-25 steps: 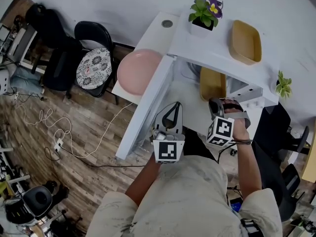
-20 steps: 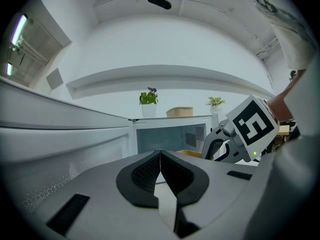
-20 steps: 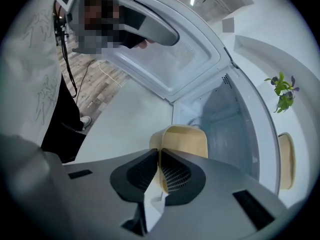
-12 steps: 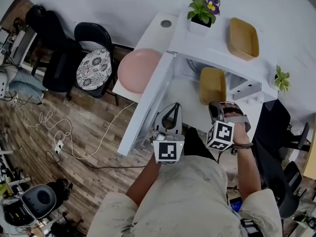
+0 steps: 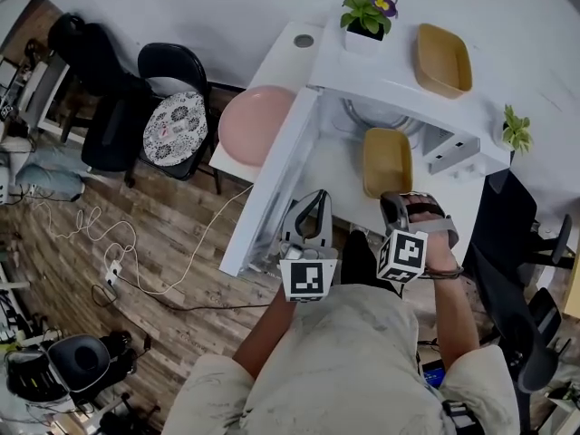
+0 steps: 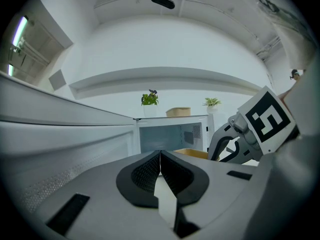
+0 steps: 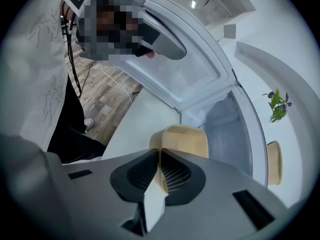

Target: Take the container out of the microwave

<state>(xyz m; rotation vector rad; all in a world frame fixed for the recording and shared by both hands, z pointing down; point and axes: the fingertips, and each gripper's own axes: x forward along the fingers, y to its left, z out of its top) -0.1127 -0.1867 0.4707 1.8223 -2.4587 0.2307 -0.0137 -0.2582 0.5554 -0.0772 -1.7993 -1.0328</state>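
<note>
"One container (image 5: 387, 159) out?"

"Nearly, it appears: the right gripper (image 5: 395, 203) is clamped on its near rim, just outside the open microwave (image 5: 399, 89). The left gripper (image 5: 314, 205) has its jaws together, empty. Setting down remains."

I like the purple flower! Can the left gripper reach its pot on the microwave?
Probably yes: the left gripper, shut and empty, has nothing blocking the flower pot atop the microwave.

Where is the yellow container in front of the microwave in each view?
Head view: yellow container, right of centre, at the open microwave.
Left gripper view: a sliver just right of centre.
Right gripper view: centre, rim between the jaws.
Shared landmark: the flowering plant on top.
</note>
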